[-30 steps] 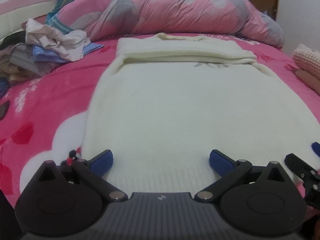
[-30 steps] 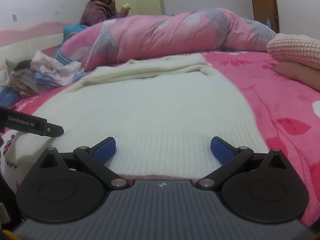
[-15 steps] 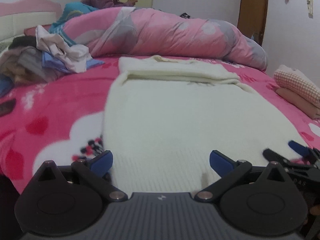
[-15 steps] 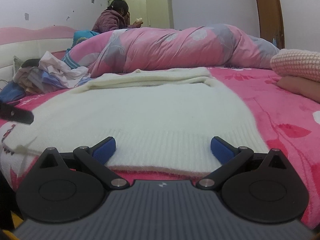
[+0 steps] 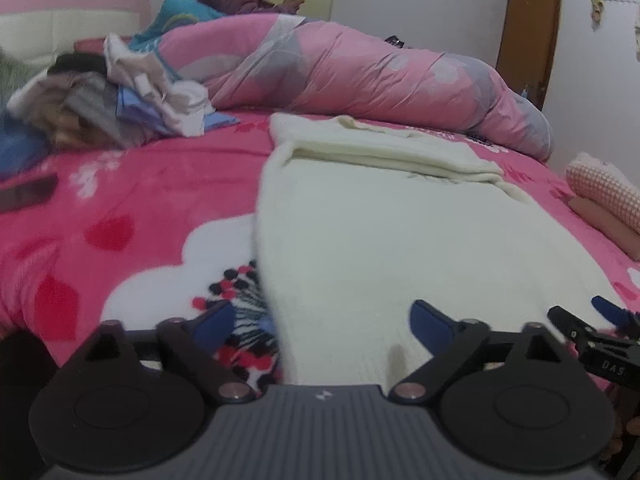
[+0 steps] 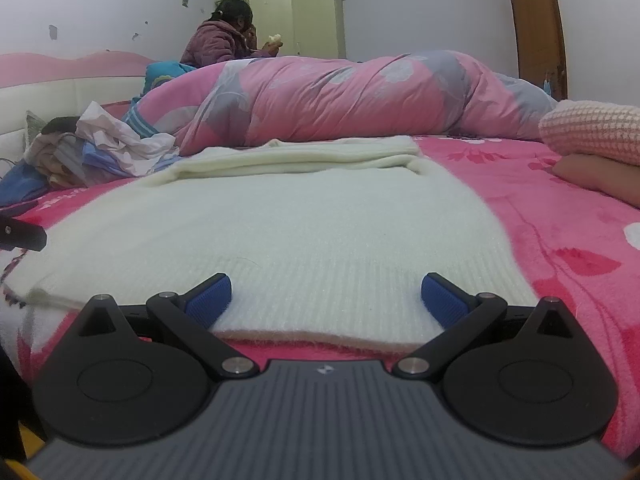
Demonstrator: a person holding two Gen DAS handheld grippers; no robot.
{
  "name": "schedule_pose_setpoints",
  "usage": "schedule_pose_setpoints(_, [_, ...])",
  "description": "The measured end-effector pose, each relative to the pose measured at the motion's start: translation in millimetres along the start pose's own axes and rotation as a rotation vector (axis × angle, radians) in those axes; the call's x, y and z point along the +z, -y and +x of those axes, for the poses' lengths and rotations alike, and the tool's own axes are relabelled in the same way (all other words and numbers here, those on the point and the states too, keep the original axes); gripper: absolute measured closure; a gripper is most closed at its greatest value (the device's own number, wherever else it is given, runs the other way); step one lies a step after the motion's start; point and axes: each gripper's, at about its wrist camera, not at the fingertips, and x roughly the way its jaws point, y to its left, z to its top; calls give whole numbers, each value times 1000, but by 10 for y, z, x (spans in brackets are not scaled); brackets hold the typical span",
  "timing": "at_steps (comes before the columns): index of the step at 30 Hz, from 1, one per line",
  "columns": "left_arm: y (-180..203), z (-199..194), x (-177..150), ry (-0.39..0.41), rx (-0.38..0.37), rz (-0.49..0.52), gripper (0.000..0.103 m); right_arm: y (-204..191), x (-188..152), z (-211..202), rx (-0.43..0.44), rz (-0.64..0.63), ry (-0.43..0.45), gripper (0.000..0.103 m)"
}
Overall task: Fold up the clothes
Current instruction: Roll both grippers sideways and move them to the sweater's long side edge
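Observation:
A cream knit sweater (image 5: pixel 400 240) lies flat on the pink bed, its sleeves folded across the far end. My left gripper (image 5: pixel 322 320) hovers low at the near left corner of the ribbed hem. Its jaws are closing, with the sweater's left edge between them and the pads not pressing. In the right wrist view the sweater (image 6: pixel 300 232) fills the middle. My right gripper (image 6: pixel 324 296) stands open at the hem's near right part, the hem lying between its blue pads (image 6: pixel 444 300). The right gripper's fingertips (image 5: pixel 604 306) show at the left view's right edge.
A pink blanket (image 5: pixel 120 240) covers the bed. A heap of loose clothes (image 5: pixel 120 92) lies at the far left, a rolled pink duvet (image 5: pixel 360 76) across the back. A folded pink knit (image 6: pixel 592 136) sits at the right. A person (image 6: pixel 224 36) sits beyond the duvet. A dark flat object (image 5: pixel 24 196) lies at the left.
The left gripper slid left along the hem, so the sweater's left edge now lies between its fingers, and its jaws narrowed a little. The right gripper sank slightly toward the hem.

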Motion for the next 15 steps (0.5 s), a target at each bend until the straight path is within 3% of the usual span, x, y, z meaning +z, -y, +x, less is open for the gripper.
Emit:
schedule_pose_setpoints(7, [-86,45,-17,-28,-18,-30,40,-19,1,16,-9,-4,-1,1])
schedule_pose_setpoints(15, [-129,111,0,-33,-44,-56,50,-24,-6,8,-14,-5,1,1])
